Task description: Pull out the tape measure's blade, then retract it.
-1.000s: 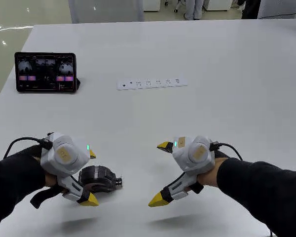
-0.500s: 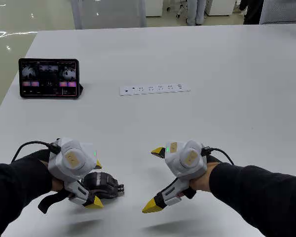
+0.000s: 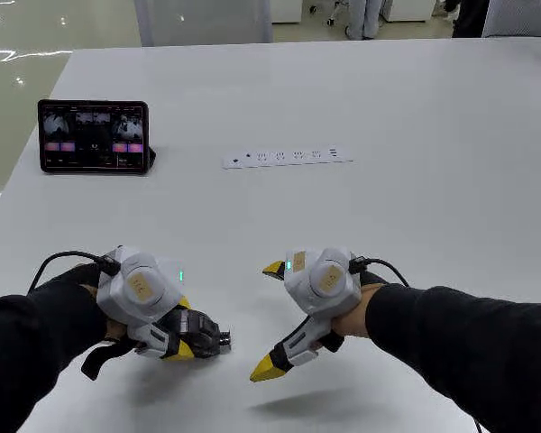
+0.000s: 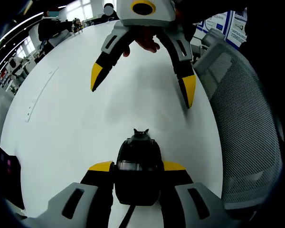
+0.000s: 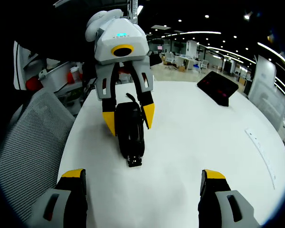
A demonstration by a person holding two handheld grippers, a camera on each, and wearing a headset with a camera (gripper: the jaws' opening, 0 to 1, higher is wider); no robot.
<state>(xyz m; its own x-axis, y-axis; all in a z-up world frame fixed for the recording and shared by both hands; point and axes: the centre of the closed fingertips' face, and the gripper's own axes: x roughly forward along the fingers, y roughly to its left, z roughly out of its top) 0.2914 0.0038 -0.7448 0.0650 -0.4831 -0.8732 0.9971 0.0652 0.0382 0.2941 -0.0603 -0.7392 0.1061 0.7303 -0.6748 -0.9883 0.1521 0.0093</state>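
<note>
The tape measure [image 4: 137, 164] is held on the table [image 3: 388, 117], pinched between the left gripper's [image 3: 182, 327] jaws. The right gripper [image 3: 268, 318] is held near it, jaws spread. Nothing is pulled out yet, so both steps are judged to be left: pulling, then retracting.

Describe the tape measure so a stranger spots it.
On the white table, look near the front edge, left of centre. Between the yellow-tipped left tongs sits the tape measure: a round black case, unlike the flat tablet and white power strip farther back.
</note>
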